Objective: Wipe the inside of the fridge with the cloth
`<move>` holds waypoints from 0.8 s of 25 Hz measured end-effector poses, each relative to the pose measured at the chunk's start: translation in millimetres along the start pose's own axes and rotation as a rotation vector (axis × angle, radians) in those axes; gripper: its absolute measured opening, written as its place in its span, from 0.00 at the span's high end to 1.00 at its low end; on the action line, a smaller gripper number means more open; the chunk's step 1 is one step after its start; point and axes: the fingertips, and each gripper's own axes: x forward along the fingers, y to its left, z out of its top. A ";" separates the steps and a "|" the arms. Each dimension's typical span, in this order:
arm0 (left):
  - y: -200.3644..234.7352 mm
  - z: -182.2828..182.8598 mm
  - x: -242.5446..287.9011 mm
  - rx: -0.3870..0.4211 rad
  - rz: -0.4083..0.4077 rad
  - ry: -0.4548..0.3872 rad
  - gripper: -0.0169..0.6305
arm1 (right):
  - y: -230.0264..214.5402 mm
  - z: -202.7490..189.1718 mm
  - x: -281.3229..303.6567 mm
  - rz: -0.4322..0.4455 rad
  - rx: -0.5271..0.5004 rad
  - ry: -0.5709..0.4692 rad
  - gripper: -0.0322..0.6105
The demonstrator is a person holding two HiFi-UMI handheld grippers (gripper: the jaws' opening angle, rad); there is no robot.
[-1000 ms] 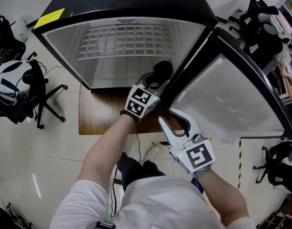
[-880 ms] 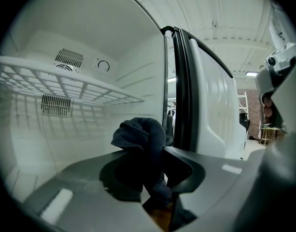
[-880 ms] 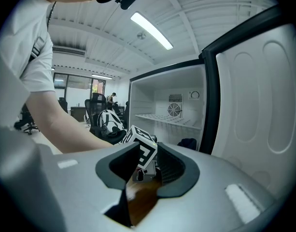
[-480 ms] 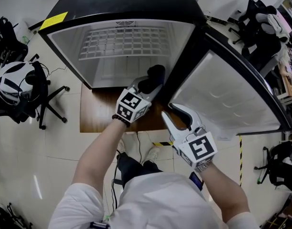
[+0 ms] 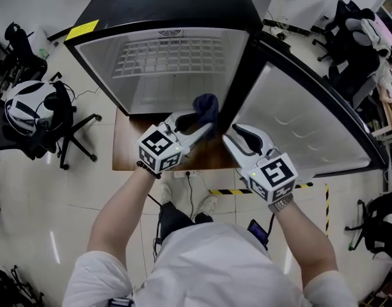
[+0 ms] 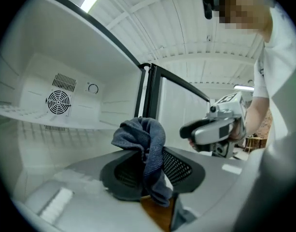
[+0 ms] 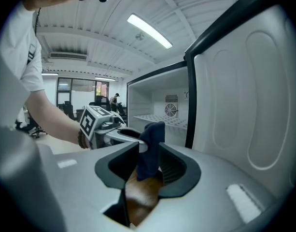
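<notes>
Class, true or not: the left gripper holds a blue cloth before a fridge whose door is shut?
Not quite: the door is open, as the head view shows. The left gripper does hold the blue cloth before the fridge.

Bright, even light fills every view. A ceiling strip lamp [image 7: 149,31] glows above the fridge [image 5: 170,5], whose white inside looks pale and almost shadowless. The glossy floor [image 5: 87,190] left of the fridge carries faint glare. Wide lenses bow the fridge's edges. Both gripper views darken at the corners, and their near foreground is soft.
</notes>
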 end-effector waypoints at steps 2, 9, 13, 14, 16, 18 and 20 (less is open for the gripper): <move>-10.8 11.0 -11.7 -0.014 -0.039 -0.009 0.79 | -1.1 3.4 -0.7 0.038 0.004 -0.001 0.75; -47.6 44.4 -55.4 -0.020 -0.222 -0.010 0.78 | 28.6 28.0 4.6 0.252 0.030 -0.012 0.64; -63.9 62.7 -84.5 -0.047 -0.350 0.000 0.78 | 63.1 46.0 4.1 0.413 0.093 -0.018 0.63; -67.4 67.1 -92.1 -0.055 -0.382 0.004 0.78 | 72.4 50.1 4.0 0.449 0.111 -0.018 0.63; -74.0 73.9 -106.3 -0.059 -0.445 0.014 0.78 | 91.1 56.6 4.0 0.516 0.142 -0.017 0.63; -79.5 77.4 -119.4 -0.047 -0.502 0.033 0.78 | 110.6 61.3 5.1 0.570 0.155 -0.012 0.63; -83.5 79.4 -131.1 -0.036 -0.553 0.052 0.78 | 129.1 65.4 8.2 0.602 0.149 -0.008 0.63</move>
